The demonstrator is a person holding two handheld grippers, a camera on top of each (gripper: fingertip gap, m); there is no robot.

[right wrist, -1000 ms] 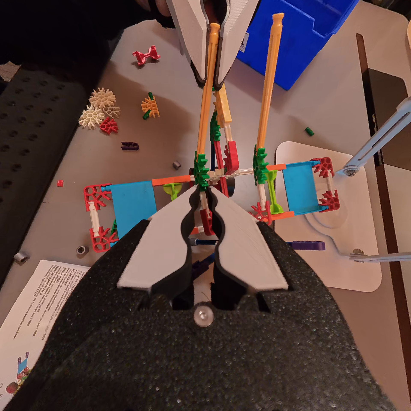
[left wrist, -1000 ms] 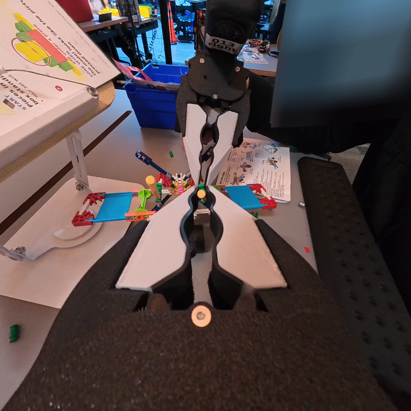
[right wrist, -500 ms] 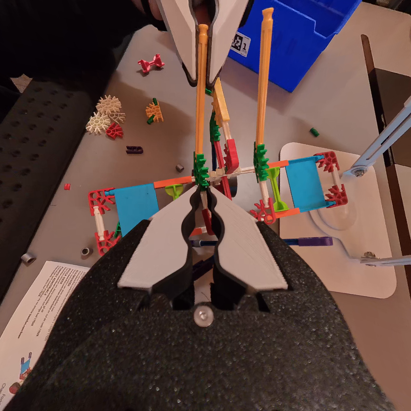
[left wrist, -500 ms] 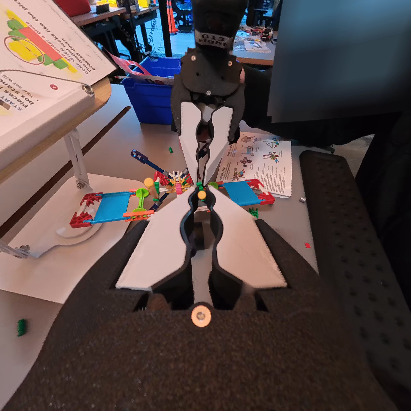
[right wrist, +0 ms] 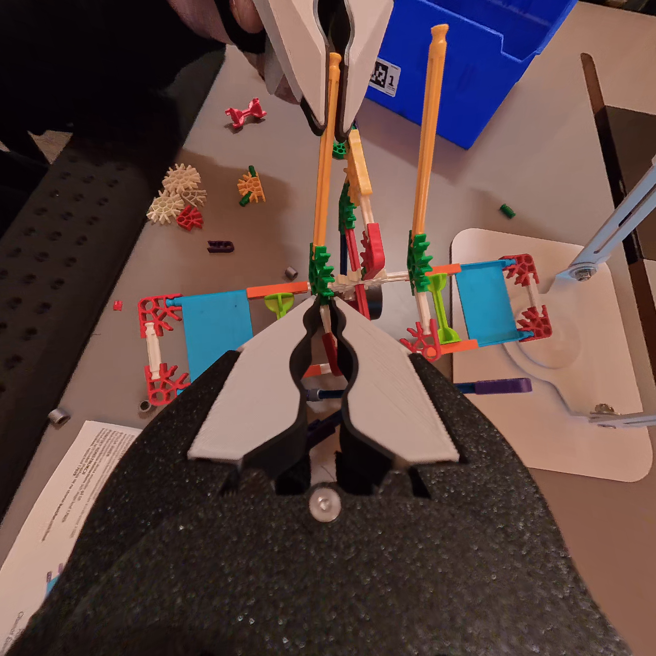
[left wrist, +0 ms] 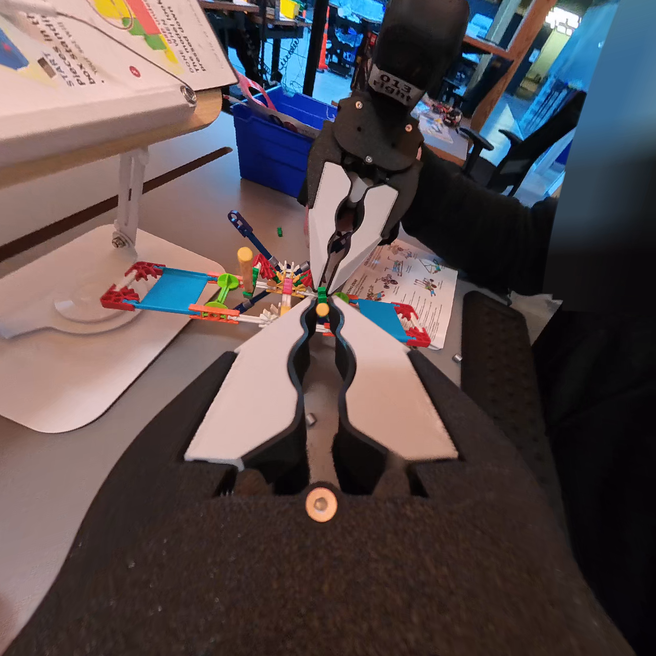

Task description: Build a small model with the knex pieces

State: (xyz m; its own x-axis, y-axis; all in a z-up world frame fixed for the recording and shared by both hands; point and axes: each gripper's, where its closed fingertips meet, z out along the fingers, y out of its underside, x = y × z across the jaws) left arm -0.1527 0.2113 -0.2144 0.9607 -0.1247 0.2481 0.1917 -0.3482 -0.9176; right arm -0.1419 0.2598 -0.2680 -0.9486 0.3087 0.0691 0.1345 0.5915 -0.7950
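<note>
Grey counter: toy rod model centre, blue bin at 1 o'clock, leaflet at 7, stand base at 3, loose connectors at 10.

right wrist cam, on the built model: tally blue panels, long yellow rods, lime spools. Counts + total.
blue panels: 2
long yellow rods: 2
lime spools: 2
total: 6
</note>
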